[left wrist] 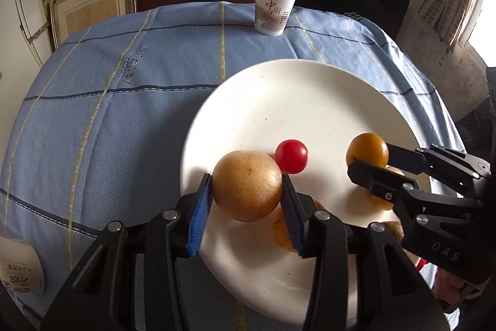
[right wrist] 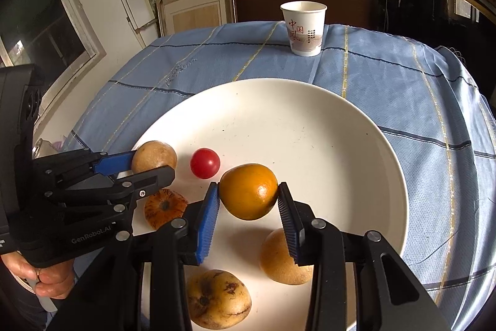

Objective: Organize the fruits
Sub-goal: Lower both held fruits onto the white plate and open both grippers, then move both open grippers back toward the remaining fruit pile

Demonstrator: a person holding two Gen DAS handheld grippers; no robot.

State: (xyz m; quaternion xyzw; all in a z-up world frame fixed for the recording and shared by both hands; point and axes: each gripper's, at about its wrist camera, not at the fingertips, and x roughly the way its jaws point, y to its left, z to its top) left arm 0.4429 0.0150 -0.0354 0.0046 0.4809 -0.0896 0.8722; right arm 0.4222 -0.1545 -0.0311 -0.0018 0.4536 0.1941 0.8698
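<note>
A white plate [left wrist: 310, 101] [right wrist: 310, 120] lies on the blue checked cloth. My left gripper [left wrist: 247, 191] [right wrist: 153, 162] is shut on a pale tan fruit [left wrist: 247, 185] [right wrist: 154, 156], held over the plate's left part. My right gripper [right wrist: 249, 197] [left wrist: 369, 157] is shut on a bright orange fruit [right wrist: 249, 196] [left wrist: 367, 149], held over the plate. A red cherry tomato [left wrist: 291, 156] [right wrist: 205, 163] lies on the plate between them. An orange speckled fruit [right wrist: 164, 207], a tan fruit [right wrist: 279, 259] and a blotchy yellow fruit [right wrist: 217, 298] lie on the plate's near part.
A white paper cup [left wrist: 274, 9] [right wrist: 304, 27] with red characters stands at the far edge of the table. A labelled cylinder [left wrist: 20, 266] lies at the near left. Boxes, boards and shelves stand behind the table.
</note>
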